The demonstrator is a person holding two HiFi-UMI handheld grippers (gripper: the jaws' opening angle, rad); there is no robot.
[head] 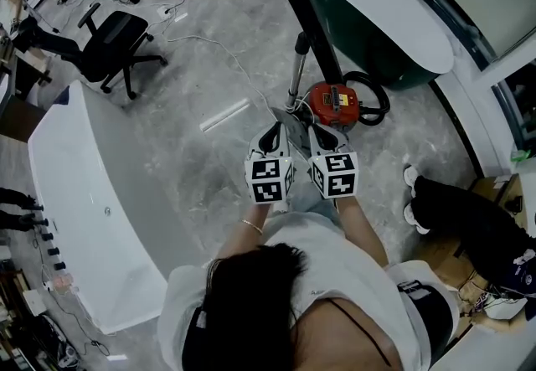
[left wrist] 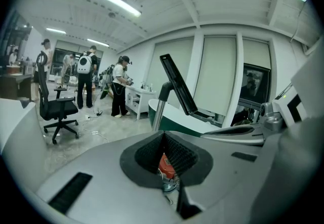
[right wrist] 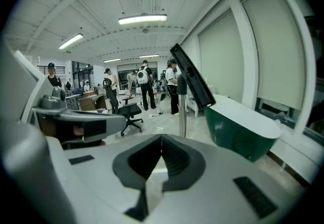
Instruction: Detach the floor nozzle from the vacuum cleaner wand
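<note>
Floor nozzle tops the upright wand, ahead of and above both grippers. Left gripper and right gripper are closed, holding nothing. One should open to clamp the wand while the other pulls the nozzle's neck straight off.

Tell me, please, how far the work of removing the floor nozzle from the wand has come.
Done: nothing yet; the floor nozzle sits on the top end of the wand, which stands upright beside the red canister. In hand: nothing; the left gripper and the right gripper are shut and empty, side by side short of the wand. Left: grip wand and nozzle, then separate them.
</note>
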